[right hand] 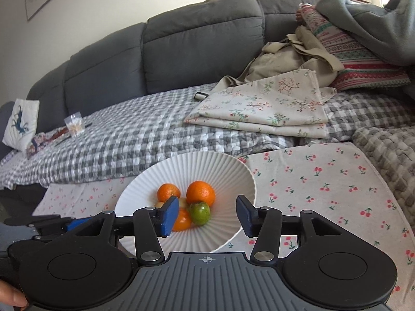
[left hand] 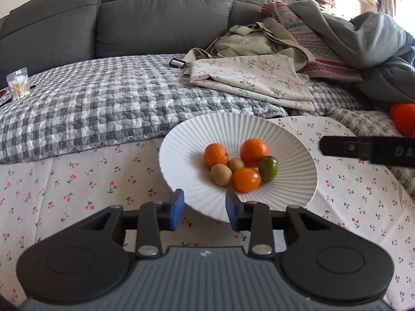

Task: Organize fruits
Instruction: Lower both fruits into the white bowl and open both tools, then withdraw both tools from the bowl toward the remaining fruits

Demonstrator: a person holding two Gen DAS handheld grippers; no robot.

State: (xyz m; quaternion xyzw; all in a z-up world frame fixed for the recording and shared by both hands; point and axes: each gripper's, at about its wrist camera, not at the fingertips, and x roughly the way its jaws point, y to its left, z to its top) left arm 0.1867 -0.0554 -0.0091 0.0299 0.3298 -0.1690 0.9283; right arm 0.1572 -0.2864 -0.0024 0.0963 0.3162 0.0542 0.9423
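On a cream tablecloth printed with small red cherries (left hand: 85, 181), a white ribbed ceramic bowl (left hand: 181, 140) is seen, and the fruits are gathered at its centre: two round orange mandarins (left hand: 216, 154) at the back, two small brown kiwis (left hand: 221, 174) touching each other in the middle, a smooth orange tomato-like fruit (left hand: 246, 179) at the front and a green oval fruit (left hand: 268, 168) leaning against the right-hand mandarin. The left gripper (left hand: 205, 211) is held just before the near rim of the bowl; its blue-padded jaws are parted and nothing is gripped between them. The right gripper (right hand: 207, 215) is held over the near side of the same bowl, its jaws spread wider, and nothing is pressed by its blue pads (right hand: 168, 216), although the fruits are framed between them. Behind the cloth, a grey and white checked quilt (left hand: 90, 108) is spread over a dark grey sofa (left hand: 155, 18), with a folded floral fabric (left hand: 254, 80) and a beige canvas bag (left hand: 246, 41) lying on it.
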